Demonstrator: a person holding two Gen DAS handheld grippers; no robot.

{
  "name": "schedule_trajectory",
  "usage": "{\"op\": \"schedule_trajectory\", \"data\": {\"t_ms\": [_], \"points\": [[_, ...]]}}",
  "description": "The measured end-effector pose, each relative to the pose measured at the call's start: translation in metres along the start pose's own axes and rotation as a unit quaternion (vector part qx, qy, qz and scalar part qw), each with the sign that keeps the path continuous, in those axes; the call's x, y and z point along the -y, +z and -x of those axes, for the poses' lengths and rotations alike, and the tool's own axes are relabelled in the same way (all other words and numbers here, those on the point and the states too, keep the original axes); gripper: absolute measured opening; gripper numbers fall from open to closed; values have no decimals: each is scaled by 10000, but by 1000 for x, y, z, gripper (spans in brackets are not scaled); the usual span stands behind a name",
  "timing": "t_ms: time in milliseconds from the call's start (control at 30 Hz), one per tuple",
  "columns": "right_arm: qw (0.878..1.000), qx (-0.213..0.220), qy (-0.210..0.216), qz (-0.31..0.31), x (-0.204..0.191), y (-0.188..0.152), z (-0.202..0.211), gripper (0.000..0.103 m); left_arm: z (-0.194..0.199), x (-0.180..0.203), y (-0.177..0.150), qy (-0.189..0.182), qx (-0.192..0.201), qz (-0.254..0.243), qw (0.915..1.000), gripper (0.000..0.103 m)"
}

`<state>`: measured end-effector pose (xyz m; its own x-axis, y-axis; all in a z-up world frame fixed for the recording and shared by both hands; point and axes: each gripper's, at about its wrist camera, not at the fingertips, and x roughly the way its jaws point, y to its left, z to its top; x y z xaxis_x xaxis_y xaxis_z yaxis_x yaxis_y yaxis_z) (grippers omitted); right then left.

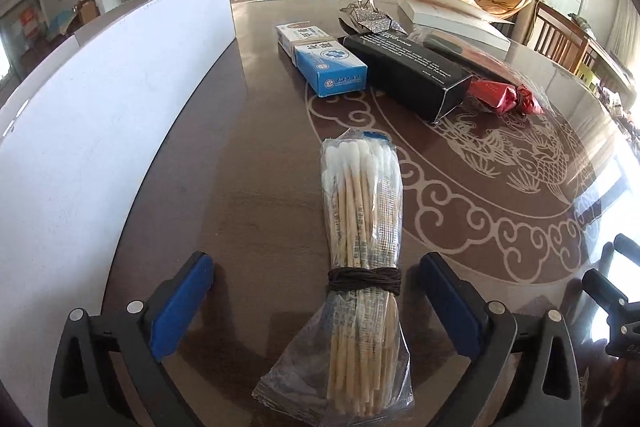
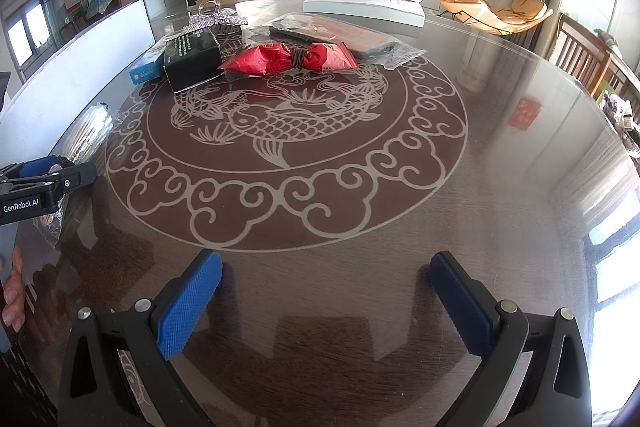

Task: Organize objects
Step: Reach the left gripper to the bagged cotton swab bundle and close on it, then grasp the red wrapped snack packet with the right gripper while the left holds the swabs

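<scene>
A plastic bag of cotton swabs (image 1: 362, 239), tied with dark cord, lies on the brown table between the open fingers of my left gripper (image 1: 316, 295); the pads stand apart from it on both sides. Farther on lie blue-and-white boxes (image 1: 322, 57), a black box (image 1: 412, 75) and a red tied packet (image 1: 506, 95). My right gripper (image 2: 326, 297) is open and empty over the bare table front. In its view the red packet (image 2: 288, 61), the black box (image 2: 192, 61) and the swab bag (image 2: 86, 135) show, with the left gripper (image 2: 48, 179) at the far left.
A tall white board (image 1: 100, 115) stands along the table's left side. A white flat box (image 2: 364, 5), a clear-bagged dark item (image 2: 332, 35) and silver foil packs (image 2: 218, 17) lie at the back. Wooden chairs (image 2: 588, 55) stand to the right.
</scene>
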<state>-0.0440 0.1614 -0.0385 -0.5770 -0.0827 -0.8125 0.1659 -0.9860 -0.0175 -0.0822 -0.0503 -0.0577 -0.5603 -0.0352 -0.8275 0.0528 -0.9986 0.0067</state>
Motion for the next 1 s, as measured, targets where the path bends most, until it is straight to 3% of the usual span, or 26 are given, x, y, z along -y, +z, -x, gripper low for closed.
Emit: {"op": "schedule_trajectory", "data": {"t_ms": [67, 167, 233, 300, 400, 500, 567, 667, 733, 767, 800, 867, 1000], "points": [[9999, -57, 67, 79, 0, 3, -2, 103, 0, 0, -1, -2, 6, 1, 10000, 103], [9937, -626, 450, 816, -4, 32, -17, 103, -1, 2, 0, -3, 9, 3, 10000, 103], [9874, -477, 448, 1440, -11, 61, -18, 103, 0, 1, -2, -14, 3, -2, 10000, 103], [9738, -236, 349, 2234, -24, 89, -21, 103, 0, 1, 0, -26, 3, 0, 10000, 103], [9448, -438, 183, 3241, -46, 122, -47, 103, 0, 1, 0, -26, 3, 0, 10000, 103], [9294, -669, 55, 3628, -61, 146, -75, 96, 0, 1, 0, -26, 4, 1, 10000, 103], [9337, -814, 95, 3485, -63, 160, -91, 95, 0, 0, -1, -26, 4, 2, 10000, 103], [9506, -1011, 444, 2902, -55, 176, -104, 91, -1, 1, 1, -38, 1, -1, 10000, 103], [9588, -1204, 936, 2398, -48, 180, -107, 71, -1, -1, 1, -42, 0, -3, 10000, 103], [9609, -1297, 1084, 2194, -47, 181, -108, 56, -1, 0, 1, -44, -2, -5, 10000, 103], [9637, -1302, 1101, 2057, -46, 179, -105, 43, -1, -1, 1, -44, -5, -7, 10000, 103], [9704, -1314, 967, 1783, -45, 170, -97, 27, 0, -2, 0, -44, -5, -6, 10000, 103], [9821, -1434, 965, 748, -35, 137, -71, 26, 0, -2, 0, -45, -5, -4, 10000, 103]]}}
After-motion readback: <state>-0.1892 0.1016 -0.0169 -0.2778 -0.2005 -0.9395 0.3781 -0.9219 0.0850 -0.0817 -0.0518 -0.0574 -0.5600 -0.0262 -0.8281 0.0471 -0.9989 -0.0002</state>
